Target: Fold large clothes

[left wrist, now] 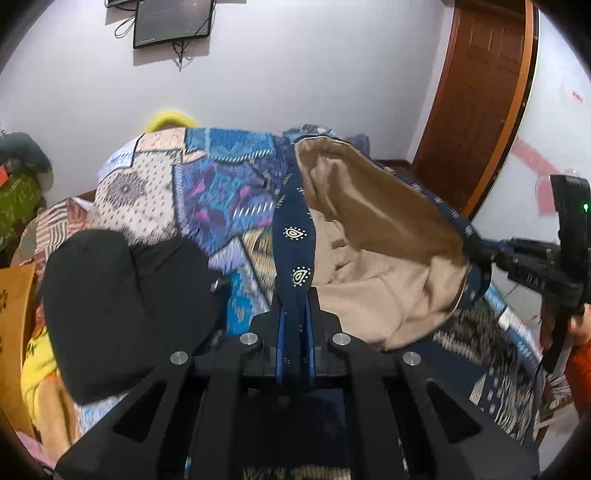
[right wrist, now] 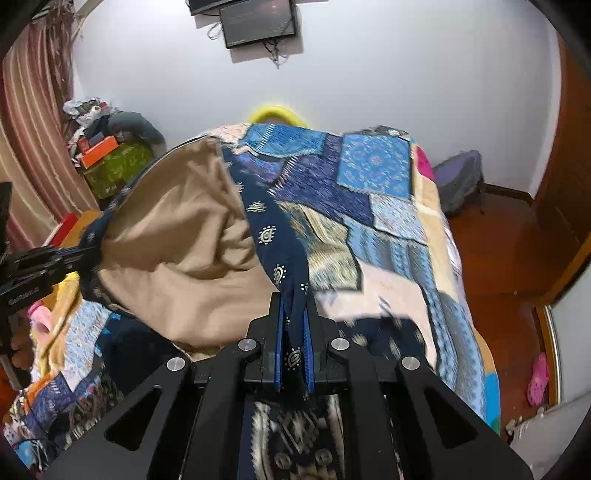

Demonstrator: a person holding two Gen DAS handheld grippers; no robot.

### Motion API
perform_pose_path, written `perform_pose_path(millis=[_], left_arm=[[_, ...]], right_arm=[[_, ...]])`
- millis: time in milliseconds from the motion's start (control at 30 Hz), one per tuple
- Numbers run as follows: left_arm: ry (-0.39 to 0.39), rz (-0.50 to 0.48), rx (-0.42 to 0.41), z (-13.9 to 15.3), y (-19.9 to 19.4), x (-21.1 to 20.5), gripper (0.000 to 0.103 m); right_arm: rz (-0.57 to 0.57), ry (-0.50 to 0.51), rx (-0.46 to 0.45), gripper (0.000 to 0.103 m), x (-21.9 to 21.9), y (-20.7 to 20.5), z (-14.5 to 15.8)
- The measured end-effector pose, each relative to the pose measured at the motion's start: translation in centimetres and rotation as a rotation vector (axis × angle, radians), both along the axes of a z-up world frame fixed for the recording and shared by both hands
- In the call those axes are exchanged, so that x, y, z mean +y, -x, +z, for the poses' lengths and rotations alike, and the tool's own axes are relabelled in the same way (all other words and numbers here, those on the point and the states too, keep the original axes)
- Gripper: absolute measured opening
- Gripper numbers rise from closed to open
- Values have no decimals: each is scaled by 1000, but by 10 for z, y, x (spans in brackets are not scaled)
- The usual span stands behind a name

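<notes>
A large navy garment [left wrist: 293, 236] with pale paisley print and a tan lining [left wrist: 369, 258] hangs stretched between both grippers above the bed. In the left wrist view my left gripper [left wrist: 294, 308] is shut on its navy edge. My right gripper [left wrist: 477, 252] pinches the other end at the right, with a hand behind it. In the right wrist view my right gripper [right wrist: 294, 308] is shut on the navy edge [right wrist: 277, 236]. The tan lining [right wrist: 177, 240] sags toward my left gripper [right wrist: 88, 255], shut on the cloth at the left.
A blue patchwork blanket [right wrist: 369, 192] covers the bed under the garment. A black cloth [left wrist: 122, 306] lies at the left. A wooden door [left wrist: 476, 92] and a wall screen [right wrist: 258, 22] stand beyond. Boxes and clutter [right wrist: 107, 158] pile up by a striped curtain [right wrist: 33, 110].
</notes>
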State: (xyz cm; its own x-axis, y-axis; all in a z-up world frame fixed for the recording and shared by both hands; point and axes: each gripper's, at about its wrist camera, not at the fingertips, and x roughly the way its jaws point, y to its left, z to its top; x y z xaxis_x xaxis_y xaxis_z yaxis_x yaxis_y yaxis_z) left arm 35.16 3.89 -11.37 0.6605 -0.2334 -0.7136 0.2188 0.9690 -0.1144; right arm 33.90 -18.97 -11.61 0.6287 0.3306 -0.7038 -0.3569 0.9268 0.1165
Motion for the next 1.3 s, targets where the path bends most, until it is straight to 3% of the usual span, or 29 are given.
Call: perform_pose_path(millis=[300, 467, 633, 700, 767, 800, 1000, 1300], left_arm=[[-18, 63, 172, -72, 14, 20, 9], [-15, 69, 283, -110, 12, 21, 9], [-84, 45, 232, -101, 18, 10, 14], [-93, 33, 211, -94, 18, 7, 21], [-88, 30, 180, -83, 16, 7, 36], [-81, 34, 162, -79, 16, 6, 37], [-59, 53, 83, -55, -4, 10, 38], [-46, 89, 87, -65, -43, 15, 38]], right_arm=[[-75, 10, 111, 8, -24, 4, -52], [-71, 8, 107, 9, -24, 11, -55], [-27, 70, 67, 14, -10, 22, -39], [-5, 75, 46, 30, -3, 24, -29], [9, 69, 8, 47, 2, 28, -21], [14, 67, -17, 52, 6, 28, -16], [63, 41, -45, 54, 27, 15, -7], [123, -9, 101, 54, 53, -16, -36]])
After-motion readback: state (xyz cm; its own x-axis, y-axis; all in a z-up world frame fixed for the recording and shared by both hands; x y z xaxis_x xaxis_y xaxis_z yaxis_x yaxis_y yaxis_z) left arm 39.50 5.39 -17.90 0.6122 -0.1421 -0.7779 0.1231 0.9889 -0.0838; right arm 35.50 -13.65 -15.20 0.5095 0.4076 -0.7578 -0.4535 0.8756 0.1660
